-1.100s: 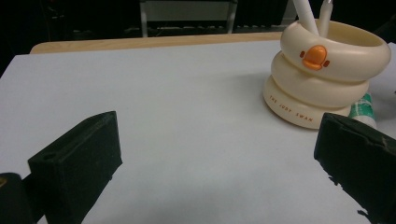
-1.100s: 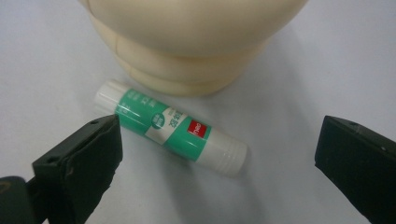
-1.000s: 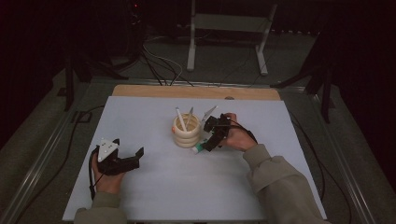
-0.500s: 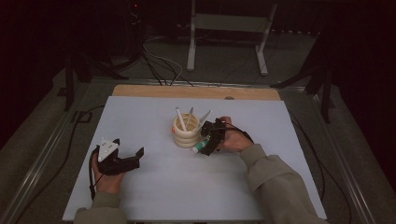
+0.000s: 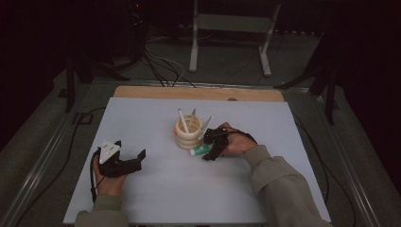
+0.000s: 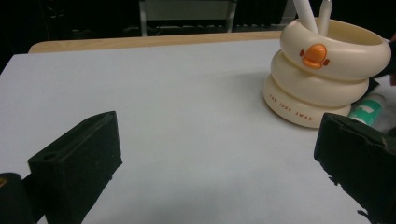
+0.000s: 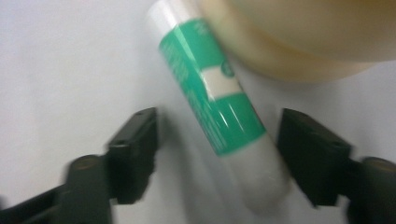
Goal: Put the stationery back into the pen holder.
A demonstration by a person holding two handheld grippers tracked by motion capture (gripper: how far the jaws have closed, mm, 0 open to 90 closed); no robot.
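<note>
A cream ringed holder (image 5: 189, 135) with an orange duck bill (image 6: 314, 55) stands mid-table, with white pens (image 5: 183, 120) upright in it. A green and white glue stick (image 5: 201, 150) lies flat against the holder's base. My right gripper (image 5: 210, 146) straddles the stick (image 7: 212, 107). Its jaws have just been closing with the stick between them. A gap still shows on the left side, so the pads do not grip it. My left gripper (image 5: 128, 148) rests open on the table at the left, with nothing between its jaws (image 6: 215, 154).
The white tabletop (image 5: 156, 189) has a wooden strip (image 5: 198, 93) along its far edge. Beyond it are a metal stand's legs (image 5: 194, 47) and cables (image 5: 161, 66) on the dark floor. Metal rails run along both sides of the table.
The right gripper has shifted slightly toward the glue stick, and its jaws have narrowed around it. The left hand has stayed still.
</note>
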